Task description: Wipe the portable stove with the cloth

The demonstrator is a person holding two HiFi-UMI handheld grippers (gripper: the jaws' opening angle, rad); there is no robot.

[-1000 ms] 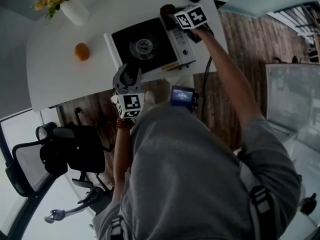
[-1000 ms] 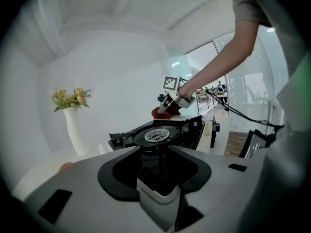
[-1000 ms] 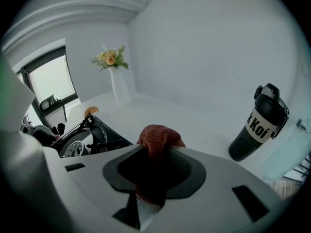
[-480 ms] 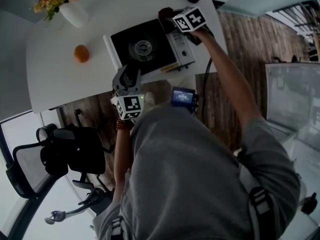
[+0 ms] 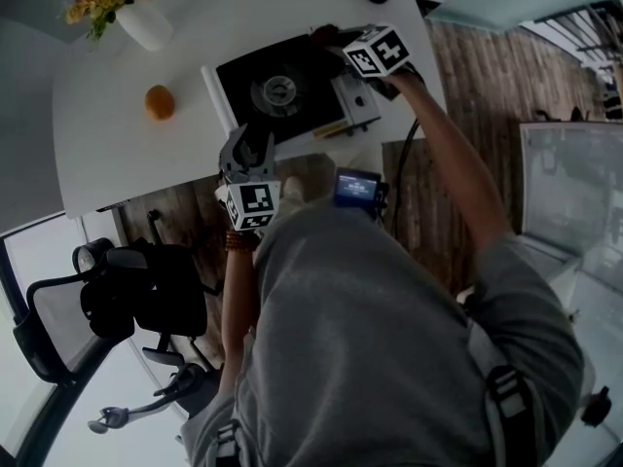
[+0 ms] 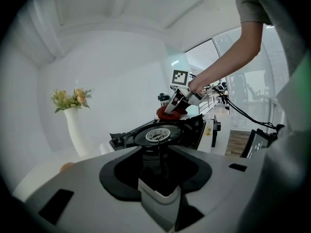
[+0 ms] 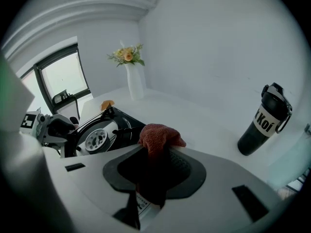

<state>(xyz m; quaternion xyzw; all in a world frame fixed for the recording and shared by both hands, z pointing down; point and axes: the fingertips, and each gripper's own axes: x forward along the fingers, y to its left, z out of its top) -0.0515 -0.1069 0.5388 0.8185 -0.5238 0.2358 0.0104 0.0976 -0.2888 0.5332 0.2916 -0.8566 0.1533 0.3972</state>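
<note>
Stove: the black-topped portable gas stove (image 5: 243, 81) with a white body stands on the white bench (image 5: 117, 154), close to the bench's near edge.
Cloth: the rust-red woven cloth (image 7: 158, 135) is a bunched wad at the stove's far right corner, by the control panel.
Right gripper: the right gripper (image 5: 341, 42) is clamped on the cloth, which bulges out past its tips.
Left gripper: the left gripper (image 5: 251, 149) hangs just short of the stove's near edge. Its jaws stand apart with nothing between them, and the burner shows beyond the gap.
Nearby: a black bottle with white lettering (image 7: 262, 123) stands on the bench past the corner being wiped. An orange fruit (image 5: 159, 100) and a white vase of flowers (image 5: 144, 22) are well apart to the left.
Risk, sliding: nothing steadies the stove, so a firm stroke could likely push it across the bench or toward the near edge.
Risk, snagging: the loose wad may catch on the raised pan supports round the burner and pull out of the grip.
Risk, scraping: with so little cloth ahead of the tips, pressing hard could bring bare gripper onto the top.
Risk, bottle: a wide outward swing might knock it.
Changed: a second ago the cloth sat at the stove's far edge. It now lies further onto the corner, with the right gripper's marker cube drawn nearer. The left gripper has not shifted.
</note>
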